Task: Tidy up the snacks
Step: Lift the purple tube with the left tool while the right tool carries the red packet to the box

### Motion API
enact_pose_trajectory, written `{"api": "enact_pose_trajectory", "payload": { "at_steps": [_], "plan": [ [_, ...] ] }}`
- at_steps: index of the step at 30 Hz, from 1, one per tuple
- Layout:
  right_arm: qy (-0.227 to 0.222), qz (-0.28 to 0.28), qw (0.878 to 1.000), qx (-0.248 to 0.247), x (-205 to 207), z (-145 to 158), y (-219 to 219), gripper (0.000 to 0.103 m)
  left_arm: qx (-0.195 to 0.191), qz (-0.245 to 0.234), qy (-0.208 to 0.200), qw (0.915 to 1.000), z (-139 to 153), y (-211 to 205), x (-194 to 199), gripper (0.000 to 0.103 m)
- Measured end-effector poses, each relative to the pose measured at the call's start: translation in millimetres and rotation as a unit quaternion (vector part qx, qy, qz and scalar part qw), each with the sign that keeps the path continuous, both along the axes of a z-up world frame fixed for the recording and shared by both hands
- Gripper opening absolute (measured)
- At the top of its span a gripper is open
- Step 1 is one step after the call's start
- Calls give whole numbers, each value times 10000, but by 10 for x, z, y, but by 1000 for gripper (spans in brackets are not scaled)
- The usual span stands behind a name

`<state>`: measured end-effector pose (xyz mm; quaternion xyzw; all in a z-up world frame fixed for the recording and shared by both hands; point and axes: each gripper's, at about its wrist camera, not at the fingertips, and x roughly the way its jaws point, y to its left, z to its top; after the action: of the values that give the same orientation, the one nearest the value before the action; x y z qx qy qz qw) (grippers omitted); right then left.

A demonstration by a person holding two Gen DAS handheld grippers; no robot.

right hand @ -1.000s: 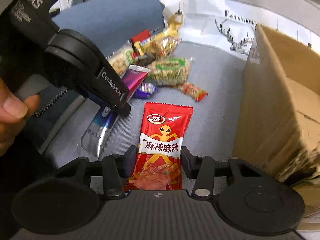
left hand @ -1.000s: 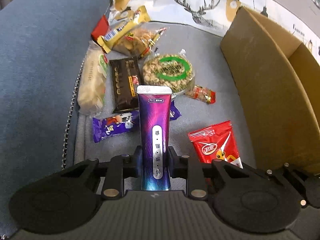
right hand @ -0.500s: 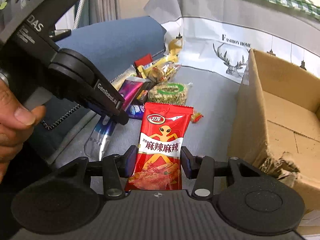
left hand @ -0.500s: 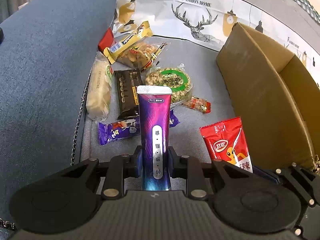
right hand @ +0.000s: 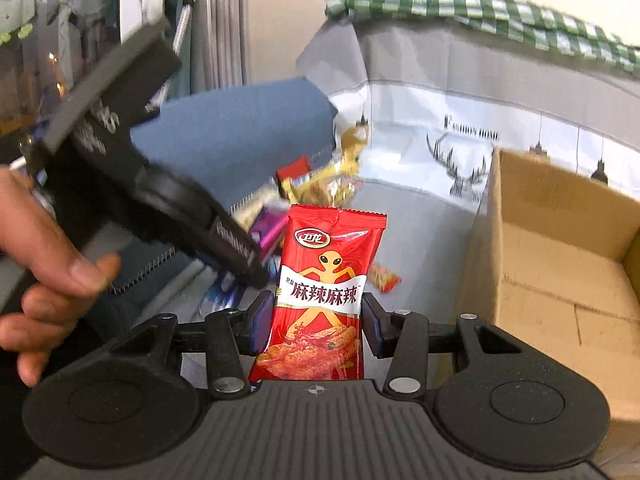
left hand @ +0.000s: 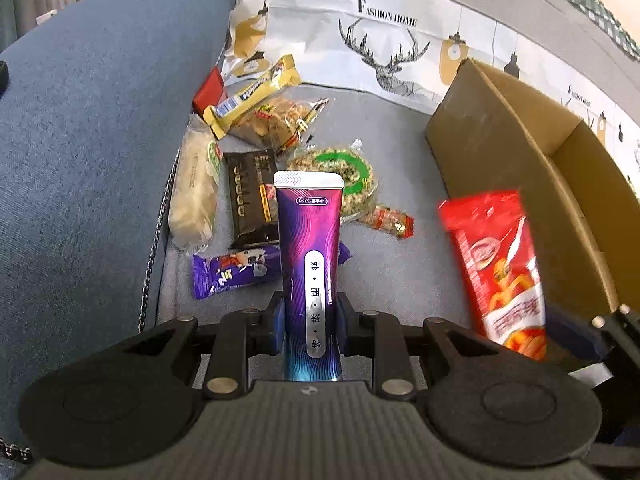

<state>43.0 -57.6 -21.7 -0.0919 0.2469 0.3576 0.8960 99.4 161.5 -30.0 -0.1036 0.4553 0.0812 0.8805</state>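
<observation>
The blue sofa (left hand: 80,152) fills the left of the left wrist view; its grey seat cushion (left hand: 400,152) occupies the centre. A printed cover with deer motifs (left hand: 384,52) lies across the top of the frame. An open cardboard box (left hand: 492,148) stands on the cushion at the right of the frame; in the right wrist view its interior (right hand: 560,280) shows at the right.

The snack pile lies on the cushion at upper centre-left of the left wrist view:
- pale long pack (left hand: 194,192), at the left edge of the pile, beside the sofa arm;
- dark brown pack (left hand: 250,200), just right of it;
- round nut pack with green ring (left hand: 340,176), right of the brown pack;
- clear bag of crackers (left hand: 280,120) and yellow bar (left hand: 252,94), at the top of the pile;
- purple bar (left hand: 236,272), below the brown pack;
- small red-orange candy (left hand: 390,222), lower right of the nut pack.

The left tool (left hand: 310,320) is closed on a purple tube (left hand: 310,256), held upright at frame centre, above the pile.

The right tool (right hand: 316,320) grips a red spicy snack packet (right hand: 324,284) at its lower half, packet upright, at frame centre, left of the box. The packet also appears, blurred, at the right of the left wrist view (left hand: 500,268).
</observation>
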Motion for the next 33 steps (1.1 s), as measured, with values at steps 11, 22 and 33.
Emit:
{"api": "enact_pose_trajectory", "payload": {
  "at_steps": [11, 22, 33],
  "plan": [
    [-432, -300, 9970, 566, 161, 394, -320, 48, -99, 59, -891, 9960, 354, -97, -133, 27],
    [-1082, -1037, 9843, 936, 700, 1206, -1068, 48, 92, -288, -1410, 9895, 710, -536, -19, 27],
    [-534, -2160, 9728, 651, 1243, 888, -1769, 48, 858, -752, -2187, 9691, 927, -1177, -24, 27]
  ]
}}
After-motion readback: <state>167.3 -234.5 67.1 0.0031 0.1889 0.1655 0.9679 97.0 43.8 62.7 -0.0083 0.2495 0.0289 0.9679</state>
